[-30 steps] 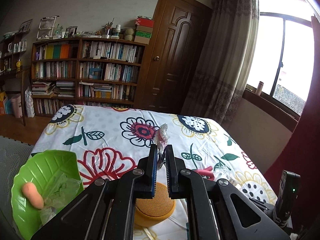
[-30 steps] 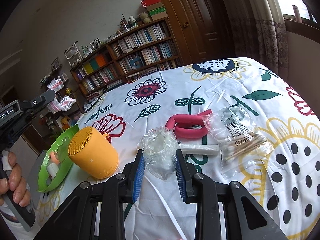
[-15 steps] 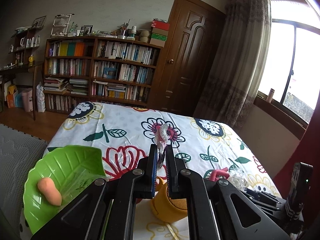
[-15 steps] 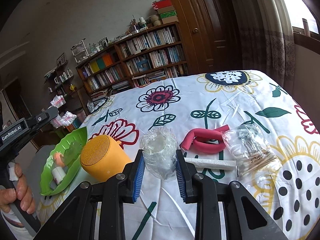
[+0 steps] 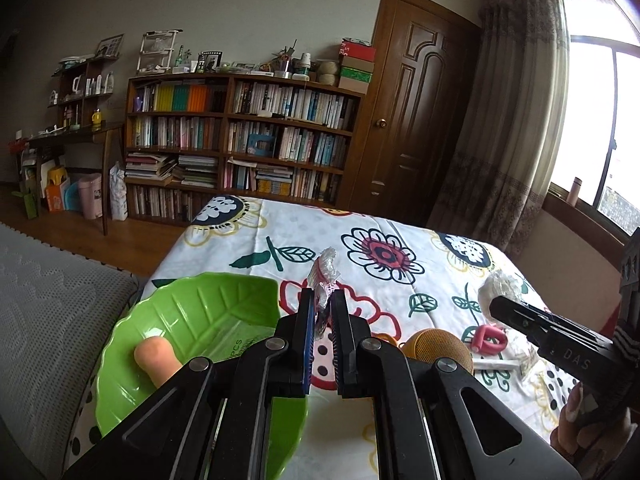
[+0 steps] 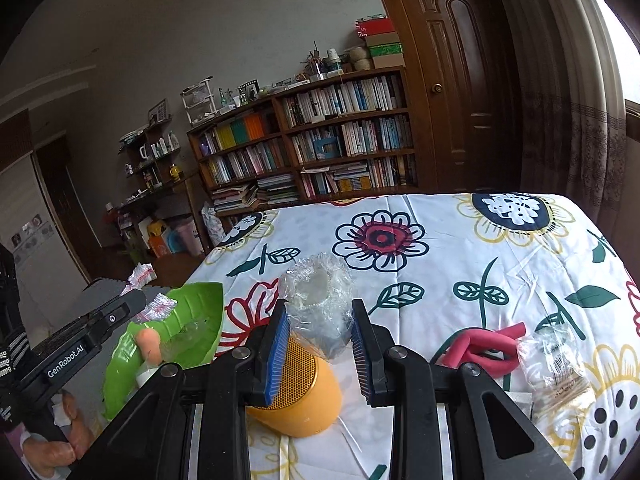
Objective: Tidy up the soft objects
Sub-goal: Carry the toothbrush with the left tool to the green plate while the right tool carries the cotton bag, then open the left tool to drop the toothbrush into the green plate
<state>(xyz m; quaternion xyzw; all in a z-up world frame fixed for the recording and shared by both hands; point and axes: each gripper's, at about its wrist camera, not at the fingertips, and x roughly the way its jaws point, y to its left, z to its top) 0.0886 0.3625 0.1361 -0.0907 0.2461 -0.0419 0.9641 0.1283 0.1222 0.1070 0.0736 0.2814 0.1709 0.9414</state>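
Note:
My left gripper (image 5: pixel 322 306) is shut on a small pink-and-clear wrapped packet (image 5: pixel 323 274), held just right of the green leaf-shaped dish (image 5: pixel 192 312). The dish holds a peach-coloured soft piece (image 5: pixel 154 360) and a clear bag. In the right wrist view my right gripper (image 6: pixel 320 316) is shut on a crinkled clear-wrapped bundle (image 6: pixel 318 300), raised above the yellow speaker (image 6: pixel 298 392). The same dish (image 6: pixel 184 320) lies to its left, with the left gripper and its packet (image 6: pixel 154 306) over it.
A pink foam tube (image 6: pixel 480 346) and a clear bag of cotton swabs (image 6: pixel 556 364) lie on the flowered tablecloth (image 6: pixel 460 264) at the right, with a white stick beside them. A hand (image 5: pixel 580 428) holds the right gripper. A bookshelf and door stand behind the table.
Both grippers rose and shifted left with their loads. The left one now hangs by the green dish's right rim; the right one has lifted its bundle off the cloth above the speaker.

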